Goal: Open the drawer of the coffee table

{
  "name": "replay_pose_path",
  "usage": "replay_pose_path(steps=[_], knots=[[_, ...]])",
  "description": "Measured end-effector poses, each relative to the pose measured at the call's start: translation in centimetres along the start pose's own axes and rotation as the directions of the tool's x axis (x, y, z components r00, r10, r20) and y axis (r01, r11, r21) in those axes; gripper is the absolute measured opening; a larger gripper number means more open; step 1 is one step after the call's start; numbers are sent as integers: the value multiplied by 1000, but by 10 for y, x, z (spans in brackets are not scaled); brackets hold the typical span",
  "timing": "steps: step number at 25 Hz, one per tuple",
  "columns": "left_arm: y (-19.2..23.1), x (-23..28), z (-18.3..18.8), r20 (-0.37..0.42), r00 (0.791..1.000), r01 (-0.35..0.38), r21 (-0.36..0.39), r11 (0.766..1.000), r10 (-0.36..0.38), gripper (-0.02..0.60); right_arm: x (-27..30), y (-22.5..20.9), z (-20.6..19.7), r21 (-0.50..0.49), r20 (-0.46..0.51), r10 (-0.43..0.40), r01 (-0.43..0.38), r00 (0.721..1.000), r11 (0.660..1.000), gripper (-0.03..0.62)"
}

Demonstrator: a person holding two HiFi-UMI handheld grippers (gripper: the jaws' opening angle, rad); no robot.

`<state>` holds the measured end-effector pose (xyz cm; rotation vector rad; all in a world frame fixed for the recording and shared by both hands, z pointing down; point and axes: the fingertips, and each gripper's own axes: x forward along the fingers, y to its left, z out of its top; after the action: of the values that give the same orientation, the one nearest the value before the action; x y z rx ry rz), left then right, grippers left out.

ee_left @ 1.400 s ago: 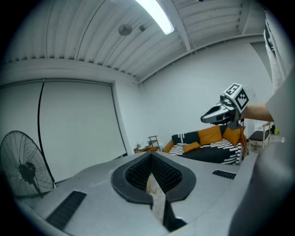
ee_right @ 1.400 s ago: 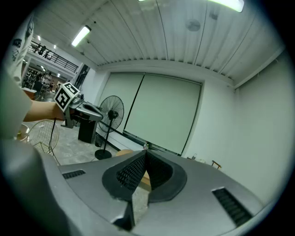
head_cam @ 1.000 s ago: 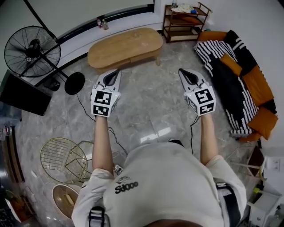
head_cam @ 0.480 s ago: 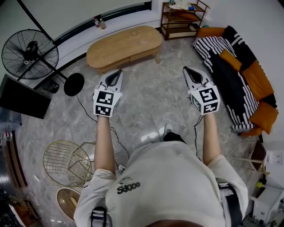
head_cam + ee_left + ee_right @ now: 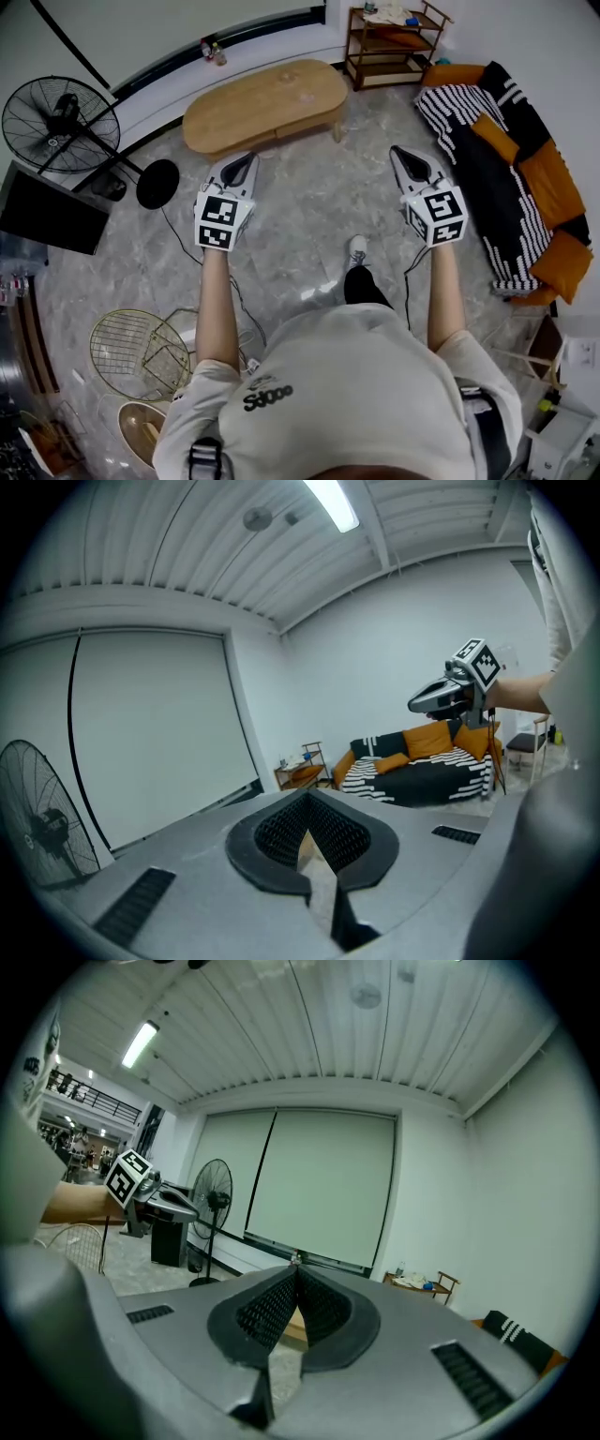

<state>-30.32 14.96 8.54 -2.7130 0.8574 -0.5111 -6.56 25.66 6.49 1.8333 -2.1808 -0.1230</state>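
Table out ahead on the floor, untouched. Left tool and right tool well short of it, both pinched fully shut, nothing held.

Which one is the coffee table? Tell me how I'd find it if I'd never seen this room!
Look along the far white wall, between the big black fan on the left and the wooden shelf in the right corner. The coffee table stands just in front of that wall. It is the only low, long oval of pale wood, with rounded ends.
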Motion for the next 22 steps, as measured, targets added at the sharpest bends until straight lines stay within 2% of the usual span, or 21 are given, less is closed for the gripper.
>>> replay_pose_path(steps=[6, 11, 14, 22], knots=[[26, 84, 8, -18, 999, -29, -15, 999, 29, 15, 65, -74, -6, -28, 10, 20, -19, 1000, 999, 6], [35, 169, 21, -73, 995, -65, 10, 998, 65, 15, 118, -149, -22, -19, 12, 71, -70, 997, 997, 6], [49, 212, 29, -96, 992, -82, -8, 997, 81, 15, 155, -188, -27, -26, 15, 95, -95, 995, 995, 6], [72, 293, 26, -154, 981, -125, -53, 991, 115, 15, 240, -249, -39, 15, 41, 164, -165, 986, 986, 6]])
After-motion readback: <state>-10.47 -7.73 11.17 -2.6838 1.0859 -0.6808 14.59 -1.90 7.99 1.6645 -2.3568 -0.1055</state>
